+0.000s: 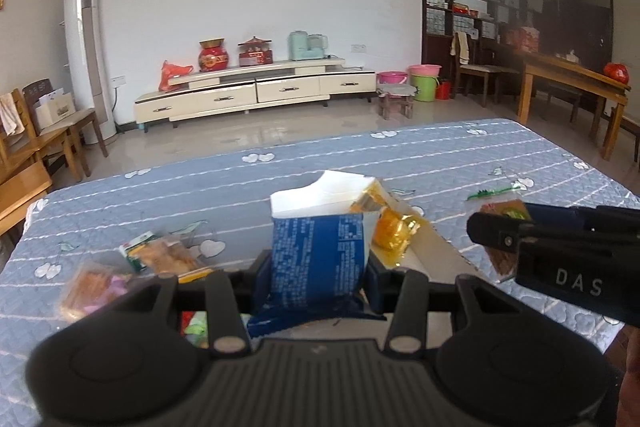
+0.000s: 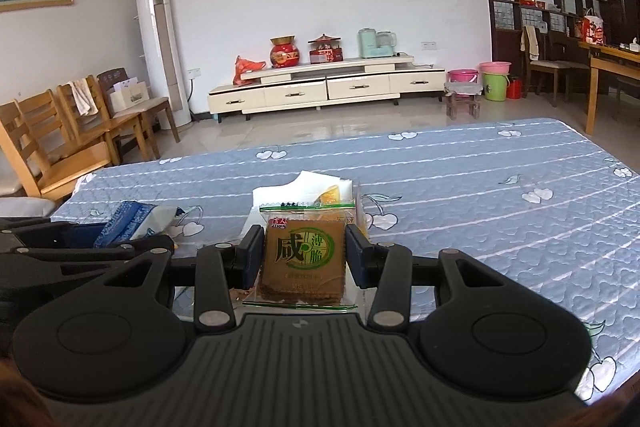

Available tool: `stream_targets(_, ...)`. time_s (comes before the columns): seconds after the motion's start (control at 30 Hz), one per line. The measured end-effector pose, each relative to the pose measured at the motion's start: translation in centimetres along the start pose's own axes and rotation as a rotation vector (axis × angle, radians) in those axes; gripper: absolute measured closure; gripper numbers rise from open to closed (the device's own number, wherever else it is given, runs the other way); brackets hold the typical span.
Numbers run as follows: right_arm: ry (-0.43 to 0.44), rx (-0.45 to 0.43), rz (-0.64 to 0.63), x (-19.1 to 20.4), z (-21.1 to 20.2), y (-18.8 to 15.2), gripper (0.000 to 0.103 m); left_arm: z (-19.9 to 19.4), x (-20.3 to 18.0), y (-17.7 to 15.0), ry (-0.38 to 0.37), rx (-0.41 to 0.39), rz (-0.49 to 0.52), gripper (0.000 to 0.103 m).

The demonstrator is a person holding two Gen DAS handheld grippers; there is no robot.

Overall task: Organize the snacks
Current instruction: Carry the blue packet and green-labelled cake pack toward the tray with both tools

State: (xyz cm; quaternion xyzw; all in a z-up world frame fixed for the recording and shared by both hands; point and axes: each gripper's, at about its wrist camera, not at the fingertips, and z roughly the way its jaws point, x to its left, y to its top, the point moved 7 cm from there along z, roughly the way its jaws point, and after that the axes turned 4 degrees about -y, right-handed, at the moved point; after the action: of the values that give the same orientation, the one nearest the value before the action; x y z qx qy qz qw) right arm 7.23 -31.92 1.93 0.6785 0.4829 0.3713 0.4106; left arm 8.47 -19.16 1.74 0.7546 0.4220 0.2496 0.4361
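a: what does each hand have?

b: the left gripper [image 1: 318,267] is closed on a blue and white bag [image 1: 320,247], pinching its printed lower part so the open white mouth stands up above the table [image 1: 460,163]. the right gripper [image 2: 306,255] is closed on a flat cracker packet [image 2: 304,259], held upright by its side edges with the label facing the camera.

a: and how do the two lie to each other?

b: that is what the next move seems to turn on. in the left view the right gripper [image 1: 496,231] comes in from the right side, near the bag but apart from it, about level with its mouth. in the right view the bag [image 2: 132,221] sits off to the left. so the packet would have to travel left and go in from above, thin edge first, with its face turned to fit the opening.

a: anything else to sort?

b: an orange sweet [image 1: 394,231] in clear wrap sits just right of the bag, seemingly on a pale box [image 1: 436,251]. two more packets [image 1: 164,255] lie on the cloth to the left, blurred.

a: what can't you tell?

b: how wide the bag's mouth is, what is inside it, and the red and green thing under the left gripper.
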Motion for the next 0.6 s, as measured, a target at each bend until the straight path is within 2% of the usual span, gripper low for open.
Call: stream_targets(0.6,-0.012,0.029,0.001,1.2,2.2,-0.2,0.049,2.5,-2.1,-0.7,-0.025,0.048,0.018,0.058)
